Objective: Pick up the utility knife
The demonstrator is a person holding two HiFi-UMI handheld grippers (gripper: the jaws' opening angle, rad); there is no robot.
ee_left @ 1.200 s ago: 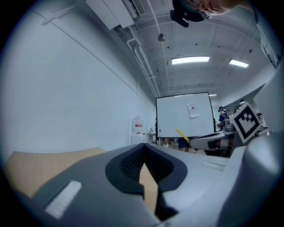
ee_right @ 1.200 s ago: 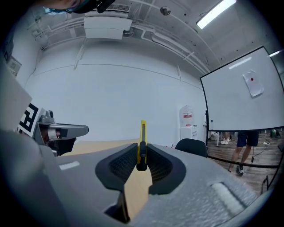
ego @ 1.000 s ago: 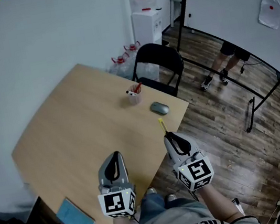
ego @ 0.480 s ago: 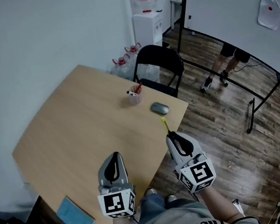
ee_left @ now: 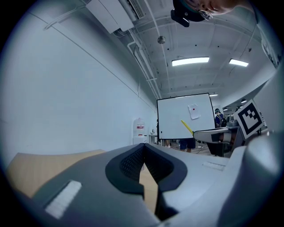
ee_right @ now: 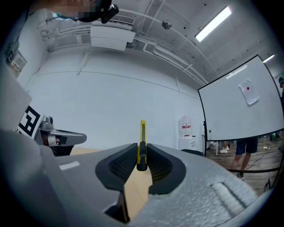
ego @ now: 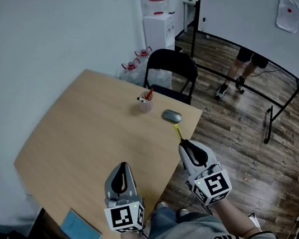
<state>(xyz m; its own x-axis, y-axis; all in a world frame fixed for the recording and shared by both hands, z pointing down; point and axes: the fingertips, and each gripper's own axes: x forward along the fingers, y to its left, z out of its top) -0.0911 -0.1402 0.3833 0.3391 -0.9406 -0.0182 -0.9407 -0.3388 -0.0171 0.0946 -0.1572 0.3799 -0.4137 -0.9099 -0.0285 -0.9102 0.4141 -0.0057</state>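
My right gripper (ego: 184, 144) is shut on the yellow utility knife (ego: 178, 133), which pokes forward out of the jaws above the table's near right edge. In the right gripper view the utility knife (ee_right: 142, 144) stands upright, pinched between the two dark pads (ee_right: 156, 164). My left gripper (ego: 123, 167) hovers over the near part of the wooden table (ego: 84, 138); in the left gripper view the left gripper (ee_left: 144, 153) has its jaws together with nothing between them.
A cup of pens (ego: 145, 101) and a grey computer mouse (ego: 172, 116) sit at the table's far right. A blue notebook (ego: 80, 231) lies at the near left corner. A black chair (ego: 169, 70), water bottles (ego: 135, 60) and a whiteboard (ego: 256, 13) stand beyond.
The right gripper with the knife has drifted slightly toward the right and nearer me. The left gripper has stayed put.
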